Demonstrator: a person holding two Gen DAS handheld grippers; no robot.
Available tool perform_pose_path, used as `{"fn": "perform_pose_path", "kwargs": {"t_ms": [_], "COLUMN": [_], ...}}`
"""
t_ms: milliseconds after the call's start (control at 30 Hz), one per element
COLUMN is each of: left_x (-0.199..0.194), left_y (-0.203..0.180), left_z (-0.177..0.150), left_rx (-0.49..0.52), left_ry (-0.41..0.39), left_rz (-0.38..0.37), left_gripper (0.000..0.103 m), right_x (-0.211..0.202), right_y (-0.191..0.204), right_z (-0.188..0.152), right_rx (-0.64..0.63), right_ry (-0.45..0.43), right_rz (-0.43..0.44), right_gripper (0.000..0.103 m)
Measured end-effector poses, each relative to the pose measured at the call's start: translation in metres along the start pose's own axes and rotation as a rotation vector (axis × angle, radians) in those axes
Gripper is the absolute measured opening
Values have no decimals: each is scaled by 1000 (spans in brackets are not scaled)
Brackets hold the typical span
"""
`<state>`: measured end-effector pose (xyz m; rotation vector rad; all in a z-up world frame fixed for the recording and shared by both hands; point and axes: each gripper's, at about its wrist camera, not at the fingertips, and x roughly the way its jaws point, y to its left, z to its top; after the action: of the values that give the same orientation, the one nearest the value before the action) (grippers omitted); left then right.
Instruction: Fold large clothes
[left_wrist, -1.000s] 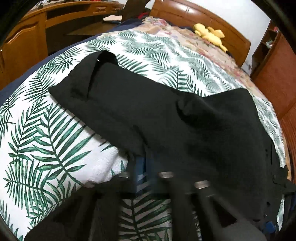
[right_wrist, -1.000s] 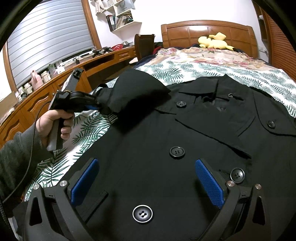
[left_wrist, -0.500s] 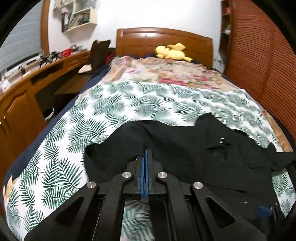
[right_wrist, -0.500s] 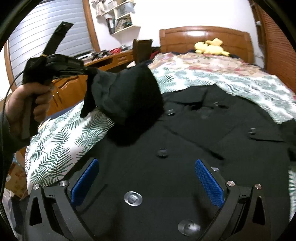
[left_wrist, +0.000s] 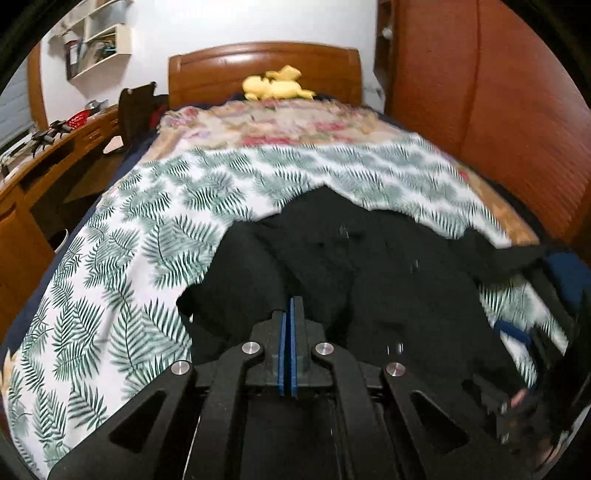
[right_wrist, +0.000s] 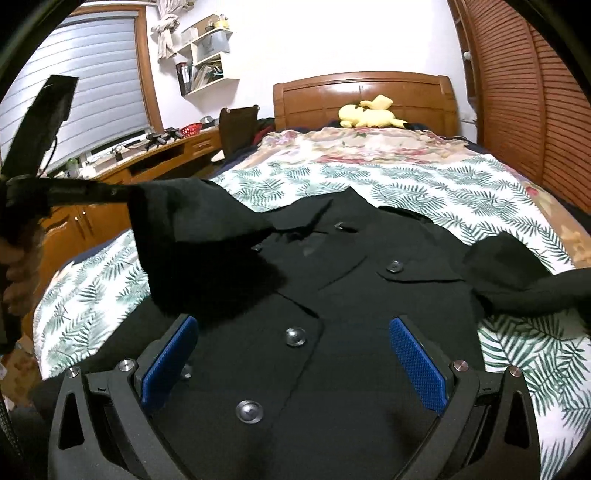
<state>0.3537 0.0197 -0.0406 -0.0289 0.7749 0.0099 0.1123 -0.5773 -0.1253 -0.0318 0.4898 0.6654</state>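
Nearest the right-wrist camera, the right gripper (right_wrist: 293, 363) hangs with its blue pads spread wide, holding nothing, above the buttoned front of the black coat (right_wrist: 332, 295), which lies face-up on the palm-leaf bedspread (right_wrist: 424, 184). At nine o'clock in that view the left gripper (right_wrist: 122, 192) is raised, its fingers pressed together on the end of the coat's left sleeve (right_wrist: 199, 236), which hangs in a slack drape over the chest. The left-wrist view confirms the pads meet with dark cloth at the tips. Risk, as judged: the pinch takes only the sleeve edge, so heavy cloth could slip free mid-carry, or the sleeve could land bunched across the buttons, since the right gripper pins nothing down. The opposite sleeve (right_wrist: 517, 273) sits humped at three o'clock, unfolded. Beyond, at twelve o'clock, a yellow plush toy (right_wrist: 369, 112) rests against the headboard (right_wrist: 362, 96).
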Motion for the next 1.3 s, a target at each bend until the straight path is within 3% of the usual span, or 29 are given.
{"fn": "perform_pose_path", "kwargs": {"t_ms": [67,133,200,300,500,800,1133,1300], "left_x": [-2,-7,-14,-30,-56,-7,72,88], "left_y": [-8,-16,-23,-31,-29,10,34,35], "left_z": [-12,-21,-27,-37,-45,-57,-85,-89], "left_rx": [33,49,60,67,62,-37,-89,-67], "left_ry": [23,35,34,5,-75,-9,179,210], "left_rz": [-26,-43,-44,-61,-47,-1,38,85], "left_gripper": [3,11,36,56,69,69,69,47], "right_x": [-1,-5,-7,-8,-15,-3,7,10], "right_y": [4,6,8,8,6,6,-5,-8], "right_z": [0,1,1,5,2,-8,-3,0], "right_rx": [-4,-9,-14,-17,-25,-63,-23,-10], "right_ry": [5,6,2,-4,-21,18,64,65], "right_rz": [-5,-9,-12,-13,-14,-40,-17,-12], "right_gripper": [103,103,103,103,103,103,103,103]}}
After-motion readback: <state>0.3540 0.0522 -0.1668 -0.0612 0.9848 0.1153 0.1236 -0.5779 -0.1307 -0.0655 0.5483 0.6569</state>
